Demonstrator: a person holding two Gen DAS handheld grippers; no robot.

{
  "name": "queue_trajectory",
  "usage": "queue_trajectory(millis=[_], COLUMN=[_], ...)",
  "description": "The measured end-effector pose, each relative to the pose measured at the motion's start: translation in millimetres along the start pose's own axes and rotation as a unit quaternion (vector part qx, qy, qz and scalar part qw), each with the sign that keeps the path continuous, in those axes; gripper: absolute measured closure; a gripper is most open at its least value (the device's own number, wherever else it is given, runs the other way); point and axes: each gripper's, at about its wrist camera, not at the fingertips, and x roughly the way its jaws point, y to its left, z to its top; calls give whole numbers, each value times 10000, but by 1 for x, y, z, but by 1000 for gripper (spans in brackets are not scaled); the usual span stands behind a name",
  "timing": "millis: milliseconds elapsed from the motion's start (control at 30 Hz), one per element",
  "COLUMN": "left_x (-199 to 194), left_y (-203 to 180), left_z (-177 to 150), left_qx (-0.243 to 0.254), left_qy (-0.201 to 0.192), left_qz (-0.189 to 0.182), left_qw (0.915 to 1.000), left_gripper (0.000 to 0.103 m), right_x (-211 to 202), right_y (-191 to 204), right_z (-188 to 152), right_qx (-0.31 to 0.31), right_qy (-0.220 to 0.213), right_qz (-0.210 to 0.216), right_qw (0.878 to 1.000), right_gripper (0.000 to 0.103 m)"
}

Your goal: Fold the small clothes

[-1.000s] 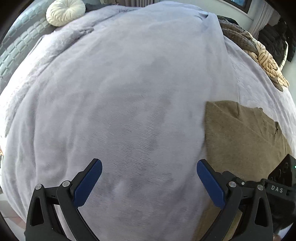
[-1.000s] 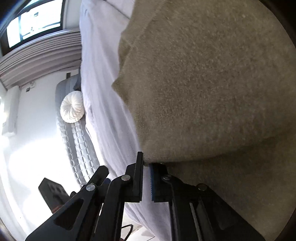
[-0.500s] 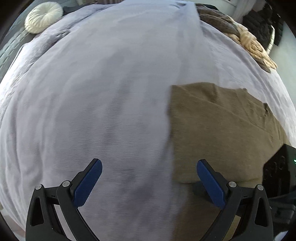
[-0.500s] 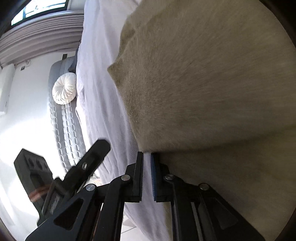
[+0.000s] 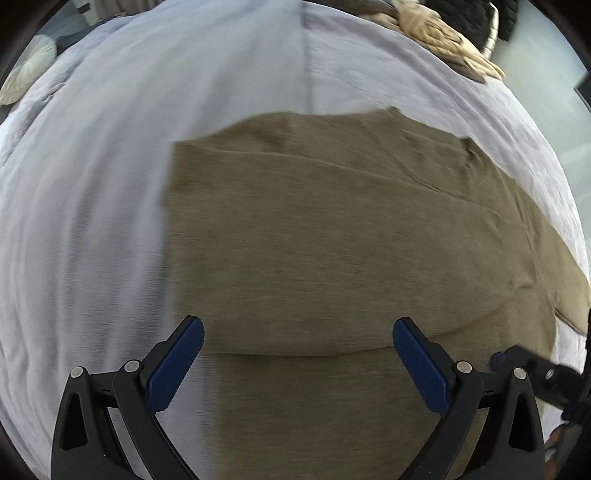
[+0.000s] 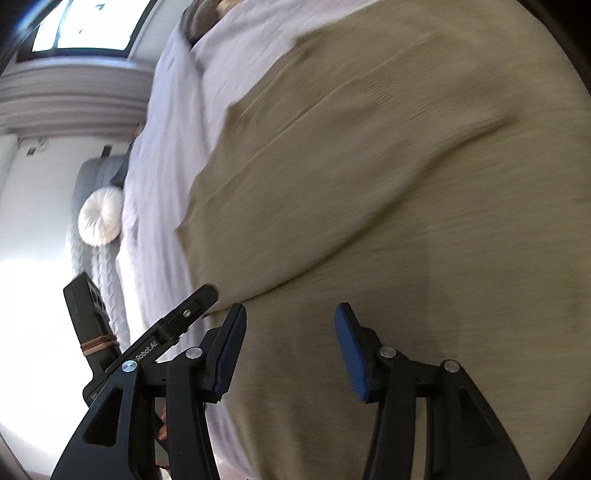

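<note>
Olive knit garment folded on grey bed; left gripper fingers wide, empty; right gripper fingers opening, empty. Risk: folded near edge springing back, or snagging on withdrawing fingers.

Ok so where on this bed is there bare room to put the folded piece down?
Bare blanket lies left of the olive garment, up to the round cushion. A narrower strip runs between the garment's far edge and the beige clothes pile. The near right is crowded: garment and right gripper.
</note>
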Motion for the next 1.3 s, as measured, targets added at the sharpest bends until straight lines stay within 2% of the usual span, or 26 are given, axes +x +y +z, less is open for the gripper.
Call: queue_trajectory(millis=[367, 533, 667, 767, 967, 1133, 1267, 1300], left_x=[15, 20, 23, 25, 26, 27, 25, 24], left_y=[-75, -110, -135, -154, -176, -196, -209, -209], left_z=[-2, -2, -3, -3, -4, -6, -9, -9], left_qx=[509, 754, 946, 1055, 1153, 1226, 1202, 1188], left_qy=[267, 247, 314, 337, 390, 396, 383, 381], left_qz=[-128, -145, -197, -223, -330, -325, -311, -309], left_qw=[9983, 9967, 9948, 9936, 9920, 9911, 9915, 9917], left_gripper=[0, 0, 0, 0, 0, 0, 0, 0], right_x=[-86, -139, -187, -224, -268, -277, -280, -278], right_y=[-83, -137, -176, -209, -259, -276, -282, -284], right_z=[11, 18, 22, 24, 25, 43, 53, 55], right_qx=[854, 1294, 1785, 2230, 3015, 3110, 3227, 3290], right_qy=[-845, -1415, -2039, -2488, -3204, -3447, -3561, -3558], right_qz=[-232, -363, -596, -724, -420, -32, 492, 645], right_qw=[9925, 9808, 9607, 9398, 8970, 8857, 8756, 8724], right_gripper=[49, 49, 49, 49, 48, 49, 47, 53])
